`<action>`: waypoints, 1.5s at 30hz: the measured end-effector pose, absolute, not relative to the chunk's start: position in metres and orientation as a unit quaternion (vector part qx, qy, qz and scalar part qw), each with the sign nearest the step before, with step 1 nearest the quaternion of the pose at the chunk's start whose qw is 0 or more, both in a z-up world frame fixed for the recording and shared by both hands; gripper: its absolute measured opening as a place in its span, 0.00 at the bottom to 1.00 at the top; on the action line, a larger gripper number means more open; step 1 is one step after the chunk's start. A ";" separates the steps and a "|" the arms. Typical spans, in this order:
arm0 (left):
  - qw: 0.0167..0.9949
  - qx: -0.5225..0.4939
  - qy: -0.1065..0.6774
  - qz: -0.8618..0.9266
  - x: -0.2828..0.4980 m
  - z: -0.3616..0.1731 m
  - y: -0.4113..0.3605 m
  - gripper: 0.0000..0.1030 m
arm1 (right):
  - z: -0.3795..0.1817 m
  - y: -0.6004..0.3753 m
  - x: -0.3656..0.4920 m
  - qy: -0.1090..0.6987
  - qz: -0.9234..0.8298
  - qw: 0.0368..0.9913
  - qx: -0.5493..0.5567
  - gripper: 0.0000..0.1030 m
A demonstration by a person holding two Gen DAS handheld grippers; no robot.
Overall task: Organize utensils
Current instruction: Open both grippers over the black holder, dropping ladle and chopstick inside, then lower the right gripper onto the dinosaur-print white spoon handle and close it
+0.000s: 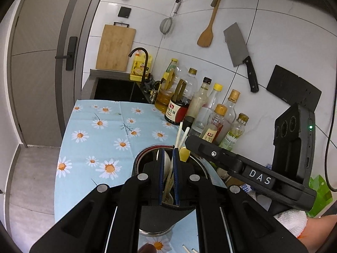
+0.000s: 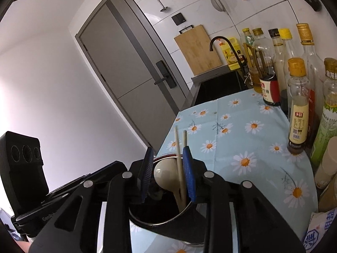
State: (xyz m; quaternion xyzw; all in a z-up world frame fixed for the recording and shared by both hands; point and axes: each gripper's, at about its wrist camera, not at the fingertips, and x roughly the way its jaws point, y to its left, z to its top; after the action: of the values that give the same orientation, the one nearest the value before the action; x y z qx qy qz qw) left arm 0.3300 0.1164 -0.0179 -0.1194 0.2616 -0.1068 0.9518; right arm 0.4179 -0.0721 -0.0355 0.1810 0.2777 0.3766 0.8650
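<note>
Hovering over steel holder [image 2: 160, 221] rim, right gripper [image 2: 168, 175] jaws parted

A home kitchen: a cleaver [image 1: 240, 48], wooden spatula [image 1: 207, 31] and strainer [image 1: 166, 25] hang on the white tiled wall [image 1: 273, 31]. Far off, a cutting board [image 1: 115, 47] leans beside the black faucet [image 1: 140, 60]; sauce and oil bottles [image 1: 202, 103] crowd the daisy-print cloth [image 1: 101, 130].

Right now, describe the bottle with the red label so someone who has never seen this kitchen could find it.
Start at the blue daisy-print tablecloth on the counter and look to the row of glass bottles along its wall-side edge. The dark soy sauce bottle stands at the front of the row's sink end. Only it carries a big red-and-white label below a clear neck; its neighbours hold pale or yellow liquids.
</note>
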 end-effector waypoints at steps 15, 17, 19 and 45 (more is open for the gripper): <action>0.955 -0.114 0.253 -0.100 0.292 -0.002 0.110 0.28 | -0.009 -0.096 0.381 0.274 0.386 0.864 0.171 0.36; 0.956 -0.113 0.252 -0.100 0.286 0.001 0.109 0.28 | -0.002 -0.101 0.373 0.271 0.387 0.866 0.163 0.36; 0.956 -0.111 0.251 -0.100 0.277 0.004 0.109 0.28 | 0.005 -0.108 0.364 0.268 0.386 0.869 0.155 0.36; 0.928 -0.129 0.336 -0.097 0.198 -0.045 0.100 0.28 | -0.058 -0.088 0.298 0.473 0.413 0.778 -0.016 0.40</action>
State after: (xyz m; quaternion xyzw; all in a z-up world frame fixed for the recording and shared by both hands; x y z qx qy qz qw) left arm 0.1985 0.0999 -0.0448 -0.1293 0.3356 -0.0967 0.9281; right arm 0.2979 -0.0882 -0.0578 -0.0164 0.4735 0.4127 0.7780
